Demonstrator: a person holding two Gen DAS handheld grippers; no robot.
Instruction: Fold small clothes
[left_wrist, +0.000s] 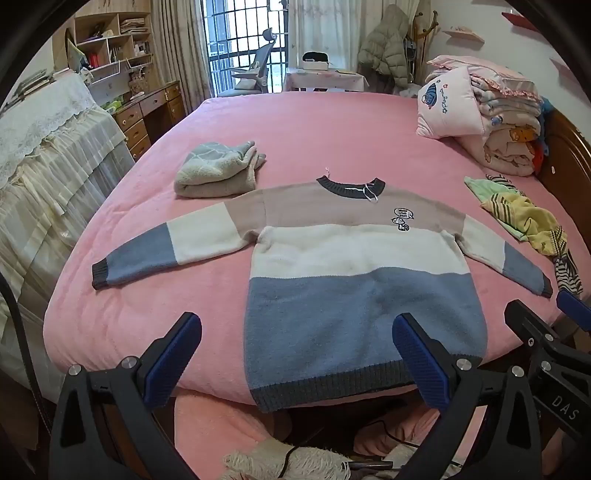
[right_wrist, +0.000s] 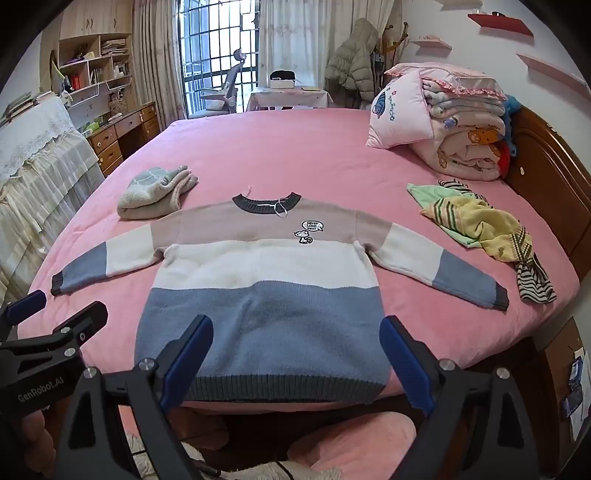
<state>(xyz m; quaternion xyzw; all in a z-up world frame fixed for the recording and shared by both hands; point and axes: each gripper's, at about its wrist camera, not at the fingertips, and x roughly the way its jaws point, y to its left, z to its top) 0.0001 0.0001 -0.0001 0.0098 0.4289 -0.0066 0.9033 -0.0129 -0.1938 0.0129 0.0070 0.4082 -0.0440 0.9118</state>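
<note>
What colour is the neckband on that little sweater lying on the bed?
The neckband is dark grey, clearest in the right wrist view.

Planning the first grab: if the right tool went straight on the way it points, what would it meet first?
Most likely the blue bottom band of the striped sweater, just above its grey hem. The right tool is open and empty; depth is uncertain.

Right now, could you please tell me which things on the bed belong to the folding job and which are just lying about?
For the job:
- striped sweater, spread flat
- crumpled small clothes
- folded grey garment
- left tool, open
- right tool, open

Lying about:
- pink pillow
- quilt stack
</note>
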